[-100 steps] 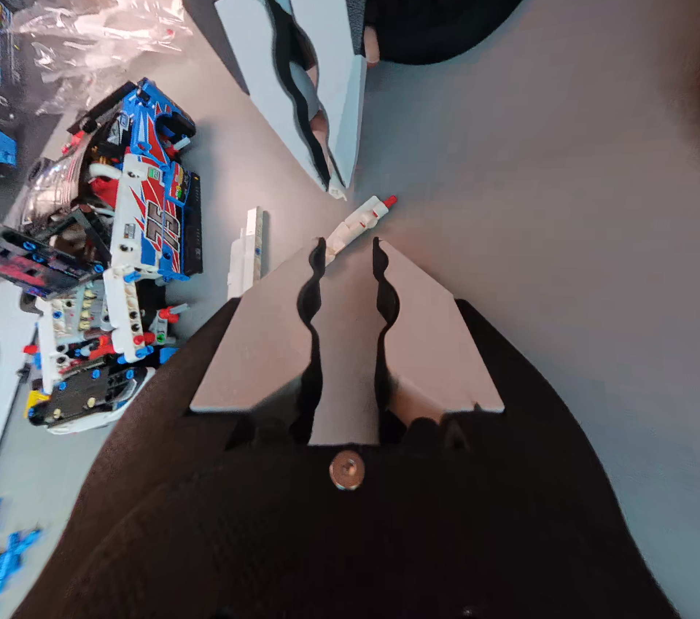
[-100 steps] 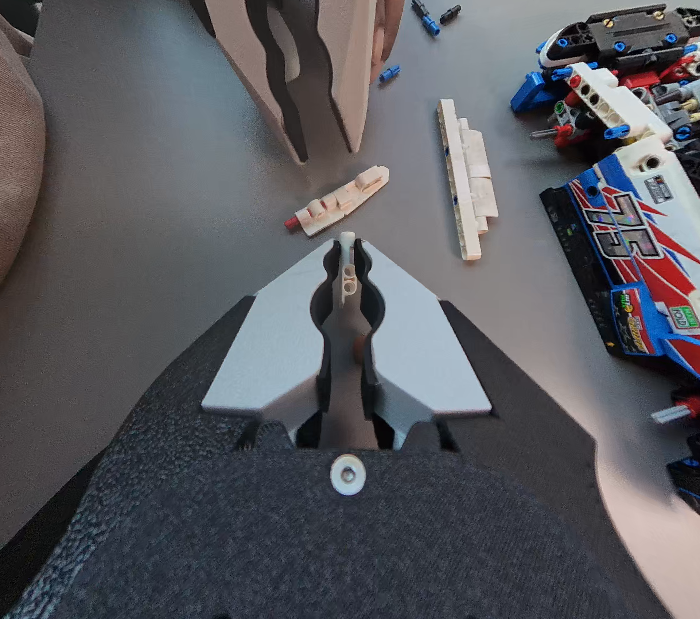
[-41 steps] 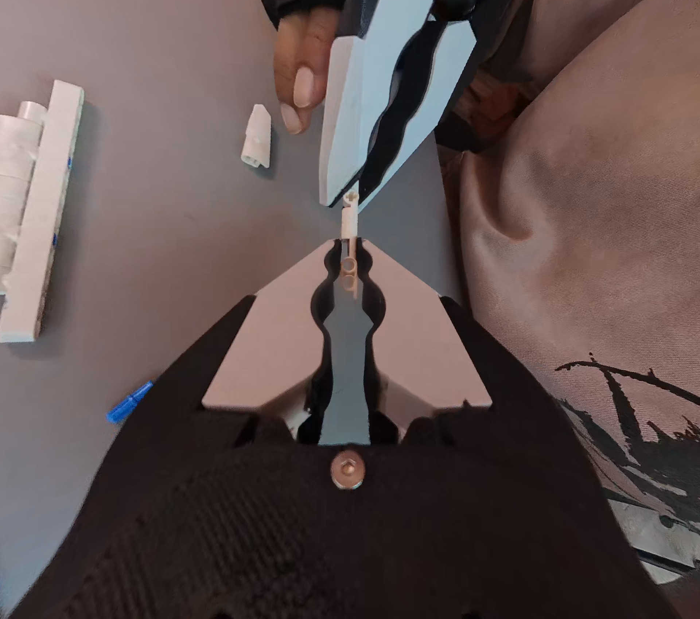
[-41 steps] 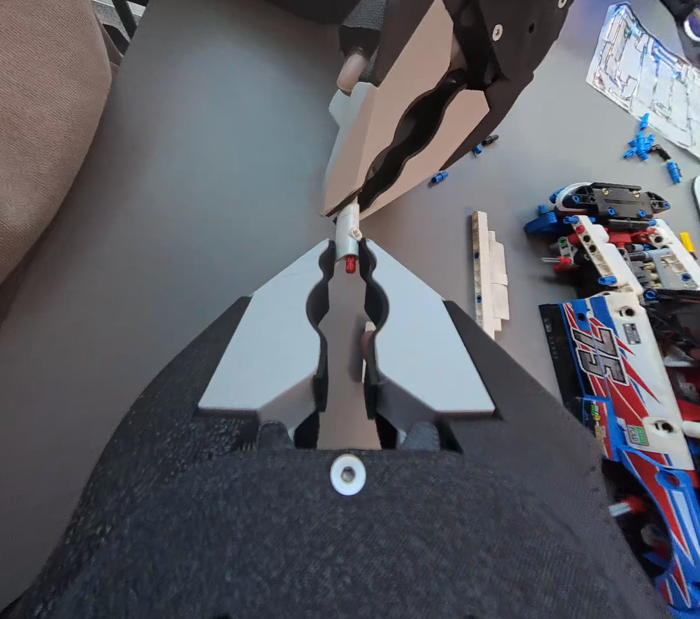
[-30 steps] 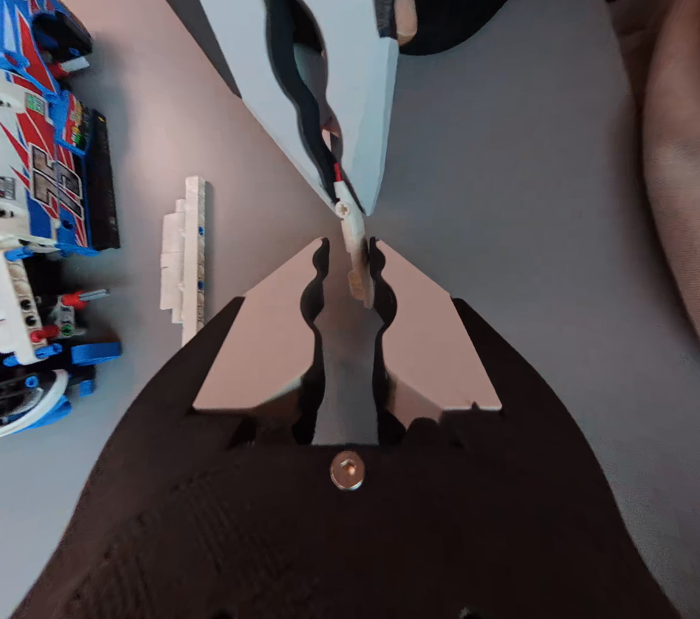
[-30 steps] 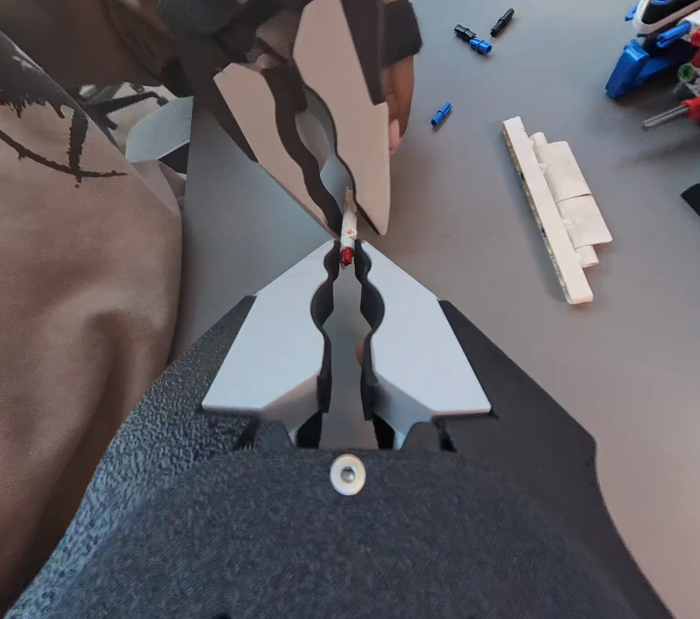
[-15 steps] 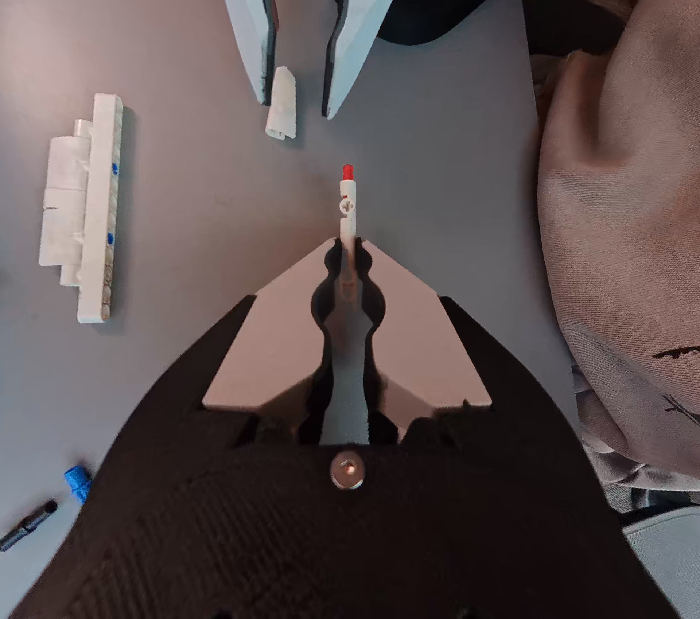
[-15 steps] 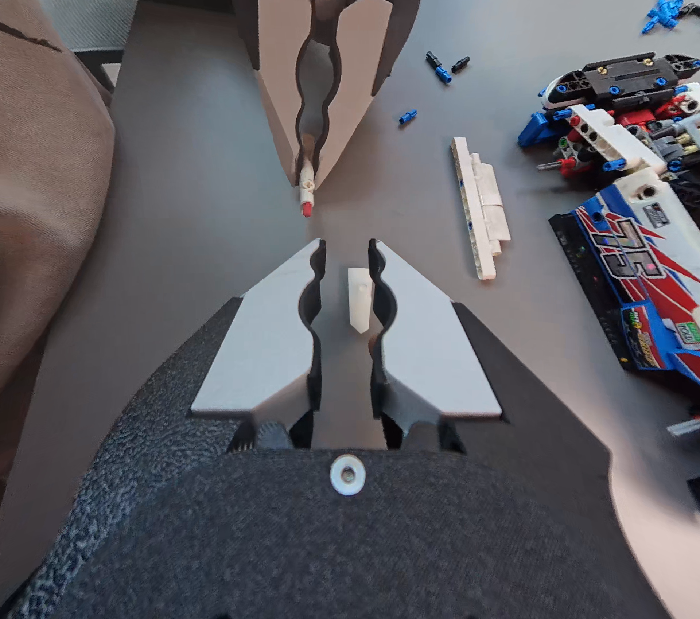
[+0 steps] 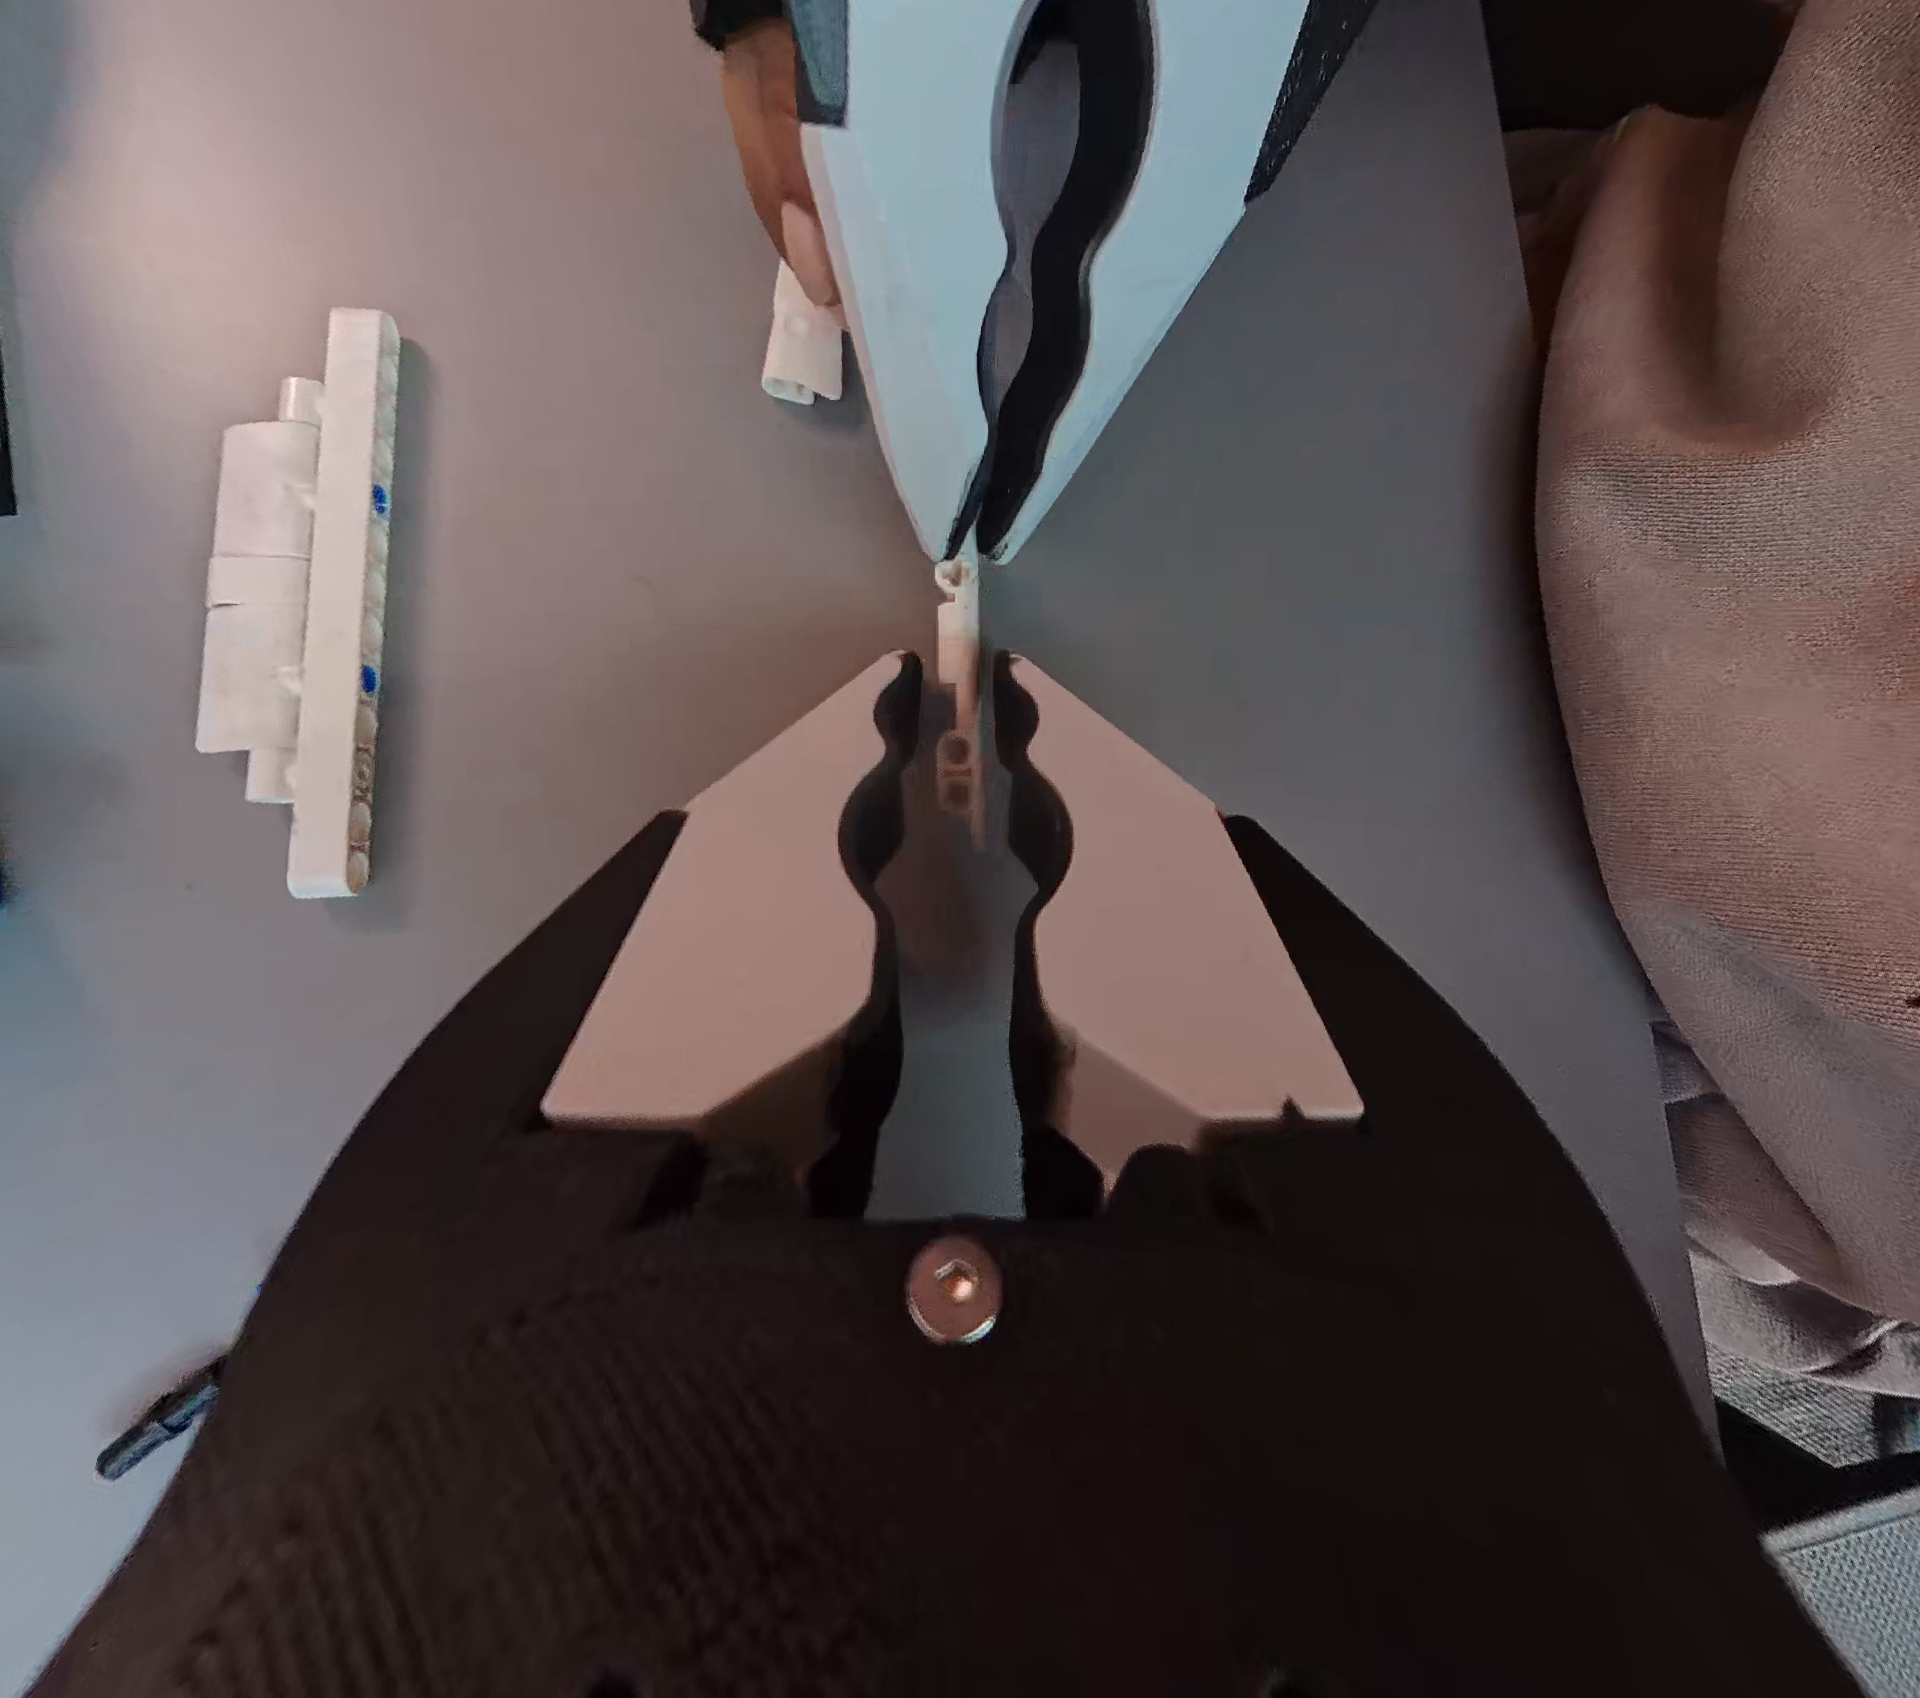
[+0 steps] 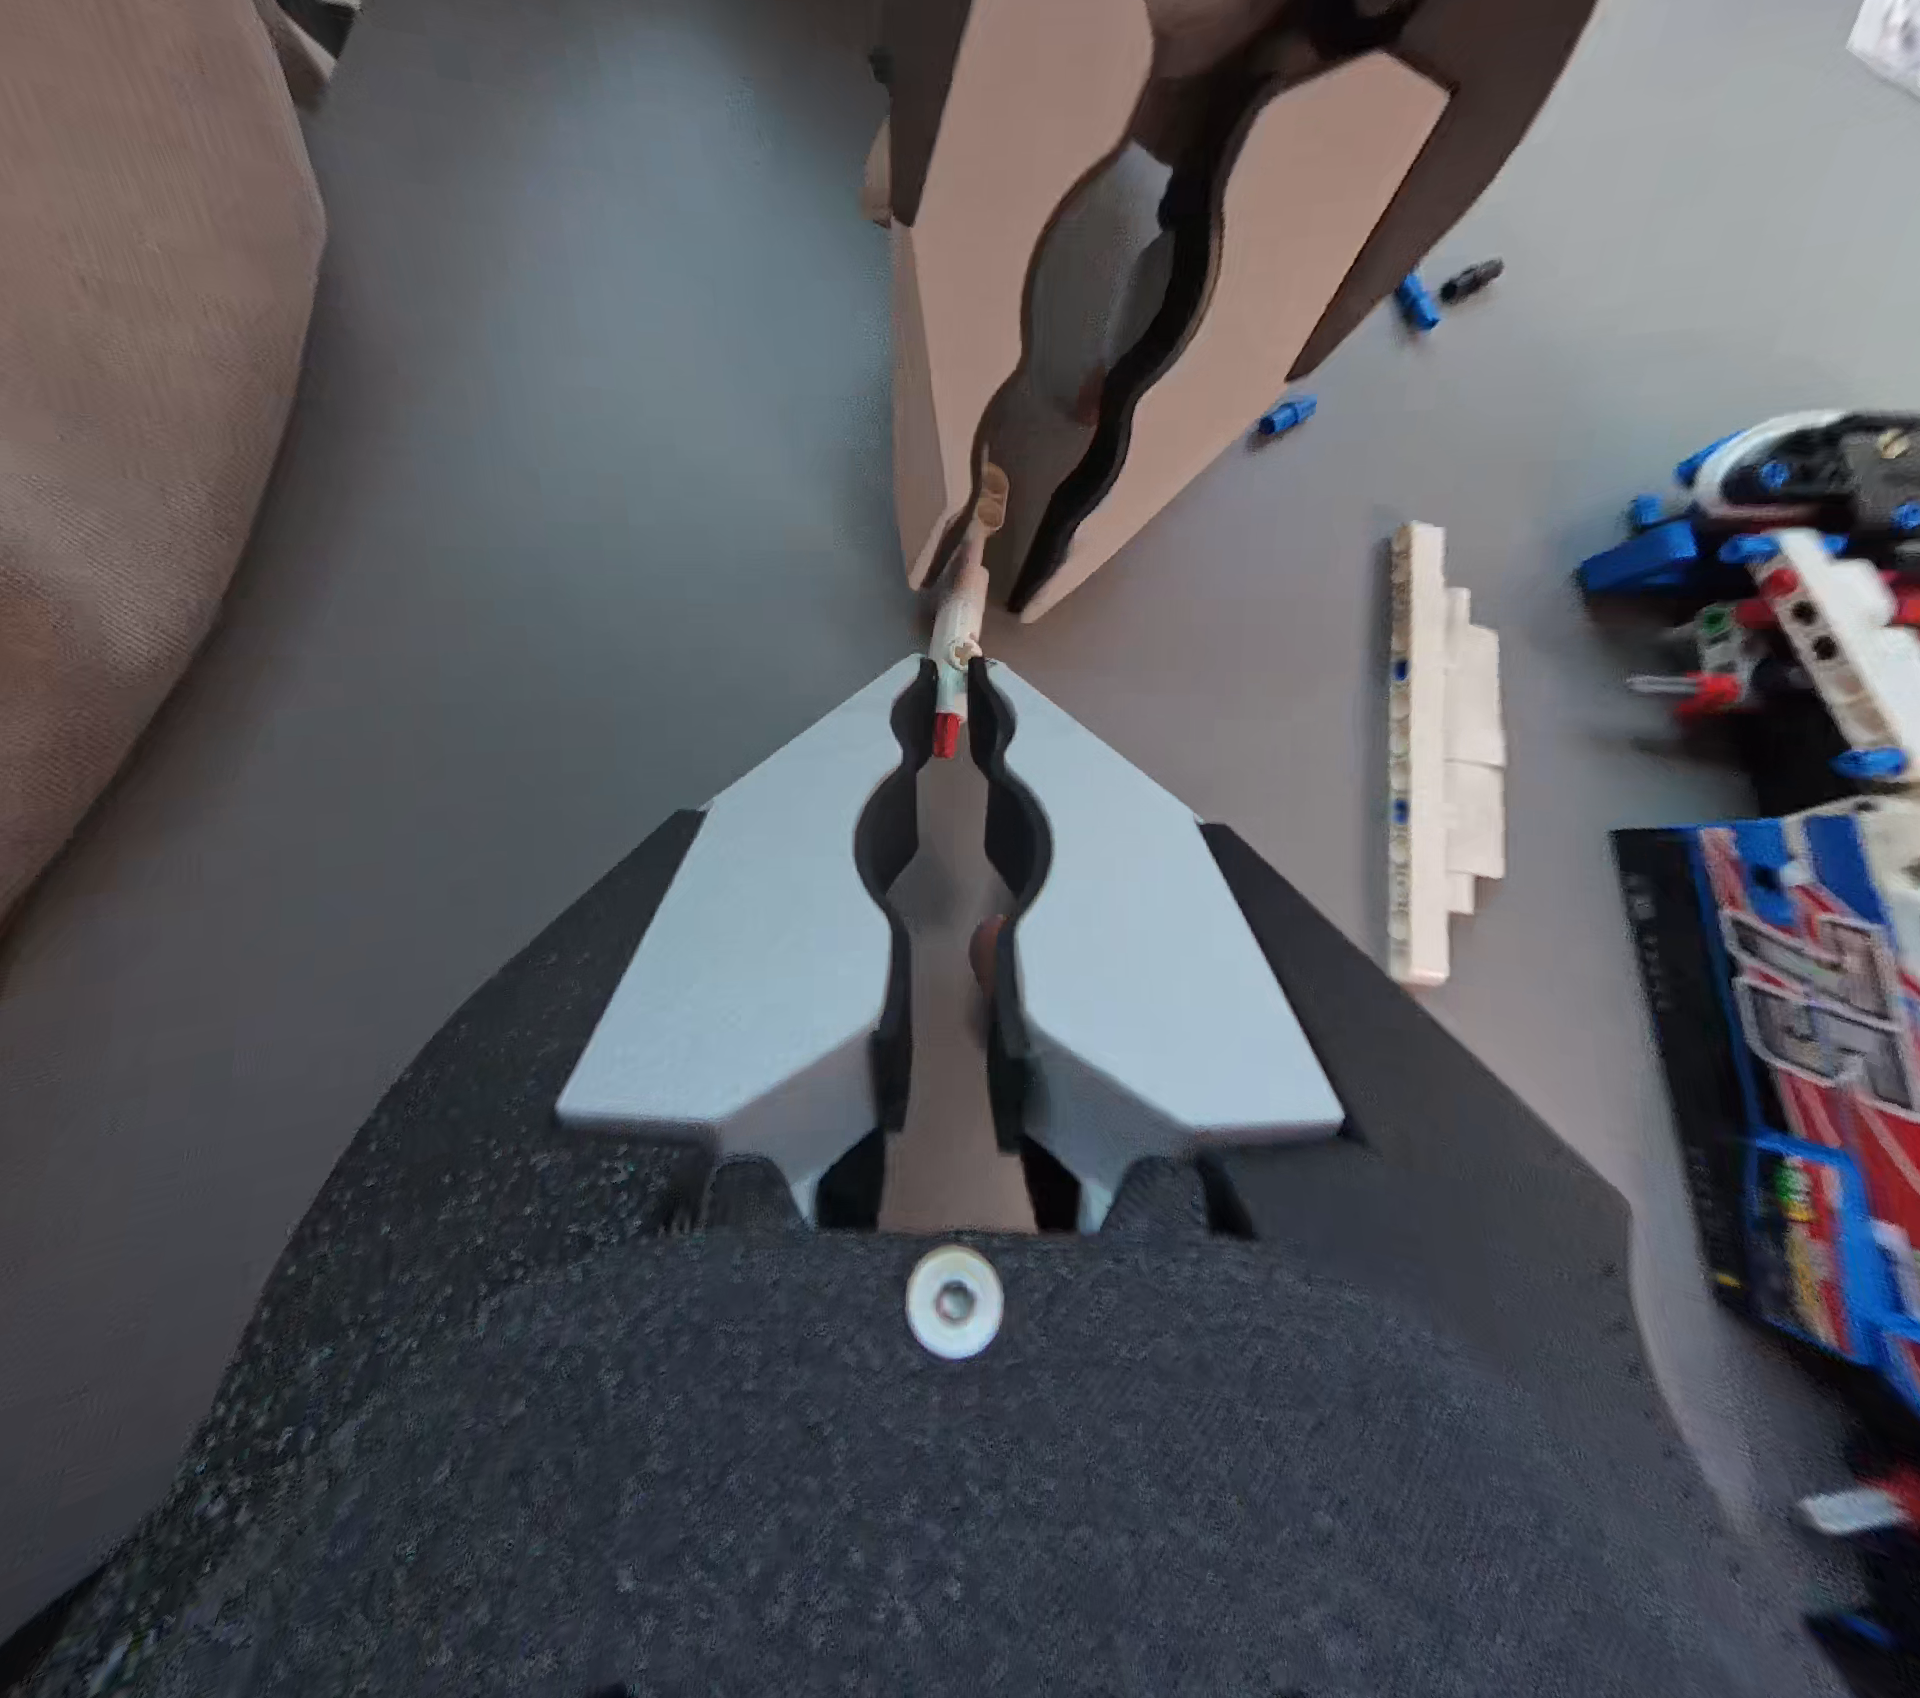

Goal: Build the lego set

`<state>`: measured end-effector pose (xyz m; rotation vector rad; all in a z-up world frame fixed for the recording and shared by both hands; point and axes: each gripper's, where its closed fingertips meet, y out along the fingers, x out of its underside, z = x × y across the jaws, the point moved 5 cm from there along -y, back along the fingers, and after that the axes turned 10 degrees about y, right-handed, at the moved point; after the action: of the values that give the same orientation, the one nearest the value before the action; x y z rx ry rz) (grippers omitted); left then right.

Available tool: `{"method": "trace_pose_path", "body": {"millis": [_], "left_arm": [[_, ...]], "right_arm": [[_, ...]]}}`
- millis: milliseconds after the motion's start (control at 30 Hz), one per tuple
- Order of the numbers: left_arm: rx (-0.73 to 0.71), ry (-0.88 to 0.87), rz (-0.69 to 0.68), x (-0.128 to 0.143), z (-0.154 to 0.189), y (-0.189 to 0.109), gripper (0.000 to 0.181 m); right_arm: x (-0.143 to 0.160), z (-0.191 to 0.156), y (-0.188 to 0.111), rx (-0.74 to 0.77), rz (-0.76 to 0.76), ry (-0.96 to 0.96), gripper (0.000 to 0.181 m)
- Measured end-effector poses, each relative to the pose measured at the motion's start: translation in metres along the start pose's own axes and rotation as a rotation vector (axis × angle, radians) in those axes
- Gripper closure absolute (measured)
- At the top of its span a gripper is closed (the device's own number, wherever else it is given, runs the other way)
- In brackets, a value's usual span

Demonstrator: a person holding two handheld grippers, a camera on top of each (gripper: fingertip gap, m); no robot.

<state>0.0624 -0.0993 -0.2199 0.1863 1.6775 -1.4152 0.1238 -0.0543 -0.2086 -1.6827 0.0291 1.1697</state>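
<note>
A thin white Lego piece (image 9: 956,620) with a red tip (image 10: 943,729) is held in the air between both grippers. My left gripper (image 9: 958,661), with tan fingers, is shut on its holed end. My right gripper (image 10: 948,682), with pale blue fingers, is shut on the red-tipped end. The two grippers meet tip to tip. The right gripper comes down from the top in the left wrist view (image 9: 968,552), and the left gripper does so in the right wrist view (image 10: 971,594). A small white piece (image 9: 800,360) lies on the grey table beside the right gripper, partly hidden by it.
A white beam assembly (image 9: 312,609) (image 10: 1439,744) lies on the table. The blue, white and red car model (image 10: 1818,973) stands at the right. Small blue and black pins (image 10: 1288,417) lie behind it. A person's beige garment (image 9: 1714,609) is at the table edge. The tips of both grippers are at nearly the same place.
The right gripper was open over the small white piece on the table. It has left that piece, come up to the left gripper and closed on the red-tipped end.
</note>
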Motion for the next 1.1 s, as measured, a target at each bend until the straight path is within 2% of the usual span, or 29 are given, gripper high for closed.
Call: {"method": "trace_pose_path", "body": {"millis": [33, 133, 200, 333, 467, 633, 767, 933, 1100], "left_arm": [[-0.024, 0.018, -0.006, 0.000, -0.002, -0.001, 0.163], [-0.092, 0.130, -0.011, -0.004, -0.001, -0.004, 0.159], [-0.114, 0.178, -0.027, -0.006, 0.001, -0.004, 0.159], [-0.128, 0.189, -0.060, -0.001, 0.001, 0.001, 0.167], [-0.129, 0.171, -0.070, 0.000, -0.001, 0.000, 0.169], [-0.118, 0.147, -0.078, 0.003, -0.003, -0.003, 0.165], [-0.105, 0.118, -0.050, 0.002, -0.004, -0.005, 0.160], [-0.116, 0.102, -0.026, -0.003, -0.005, 0.001, 0.154], [-0.130, 0.080, -0.048, -0.004, -0.005, 0.006, 0.153]], "right_arm": [[0.001, 0.002, -0.001, -0.050, -0.005, 0.093, 0.178], [0.006, 0.009, -0.003, -0.156, -0.033, 0.352, 0.178], [0.009, 0.014, -0.002, -0.148, -0.045, 0.410, 0.178], [0.008, 0.015, -0.002, -0.085, -0.055, 0.351, 0.177], [0.007, 0.021, -0.024, -0.043, 0.007, 0.282, 0.170], [0.040, 0.032, -0.043, 0.068, -0.116, 0.238, 0.163], [0.051, 0.032, -0.037, 0.051, -0.116, 0.223, 0.160], [0.044, 0.033, -0.029, 0.014, -0.129, 0.137, 0.157], [0.039, 0.031, -0.024, -0.045, -0.156, 0.120, 0.168]]}}
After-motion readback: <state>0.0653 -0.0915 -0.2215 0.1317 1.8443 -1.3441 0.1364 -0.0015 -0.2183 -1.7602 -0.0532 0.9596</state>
